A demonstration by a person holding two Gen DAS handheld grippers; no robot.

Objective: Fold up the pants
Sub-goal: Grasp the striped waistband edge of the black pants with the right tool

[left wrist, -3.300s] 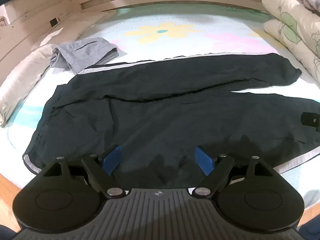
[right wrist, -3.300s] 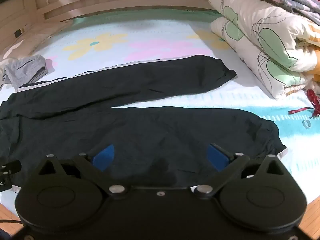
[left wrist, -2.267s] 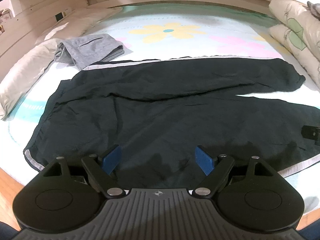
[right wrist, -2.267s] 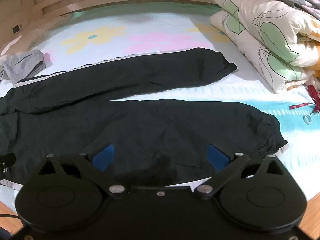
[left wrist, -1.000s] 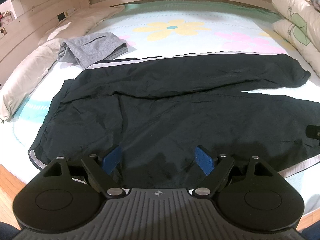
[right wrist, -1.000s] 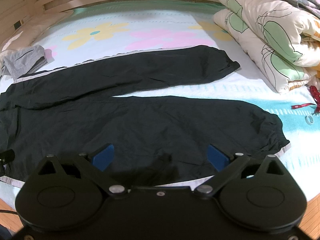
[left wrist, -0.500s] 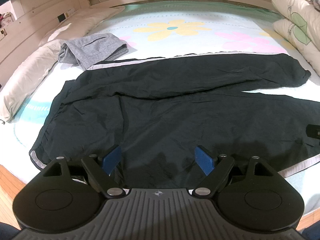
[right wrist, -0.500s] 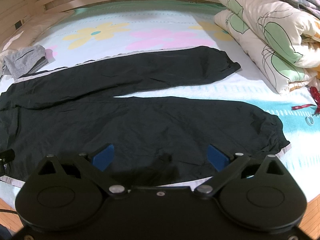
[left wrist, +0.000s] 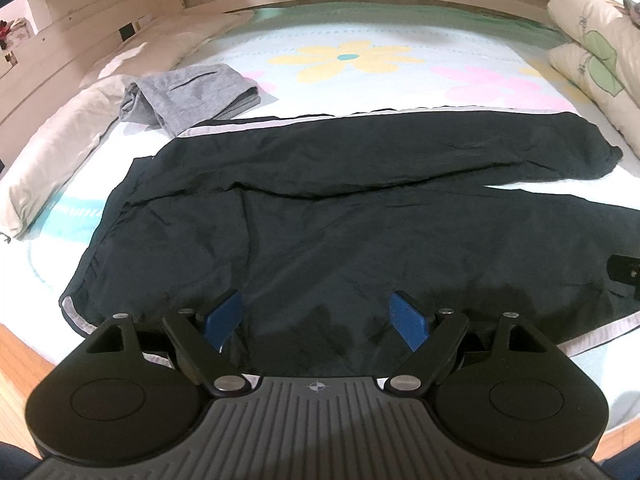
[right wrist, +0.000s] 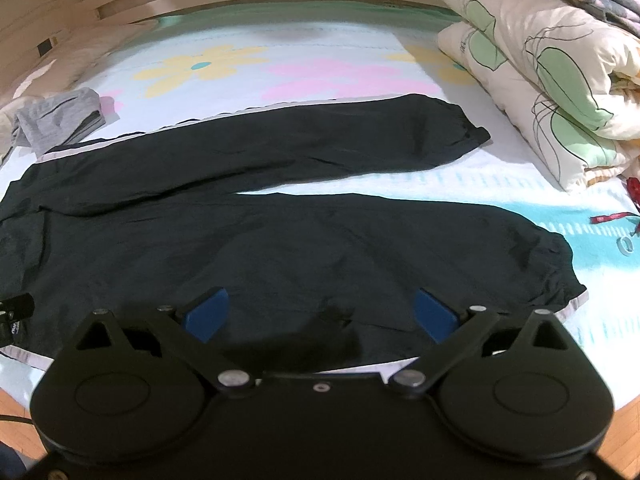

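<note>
A pair of black pants (left wrist: 340, 216) lies spread flat on a bed (left wrist: 360, 32) with a flowered sheet, waistband to the left and both legs reaching right. At far left a pale pillow (left wrist: 52, 156) runs off the frame edge. Beside it sits a folded grey garment (left wrist: 188, 96), just past the waistband corner; whether they touch is hard to tell. The left gripper (left wrist: 318, 318) hovers over the near edge of the pants, its blue pads spread wide with nothing between them. The right end of the near leg is cut off in this view, where a dark bit of the other tool pokes in. From the other camera, the right gripper (right wrist: 320, 314) is likewise spread wide and empty, above the near leg. Its body hides the hem below. At right a rolled quilt (right wrist: 540, 72) lies stacked, its top cropped. A small red strap (right wrist: 612, 216) lies near the edge, too small to identify
</note>
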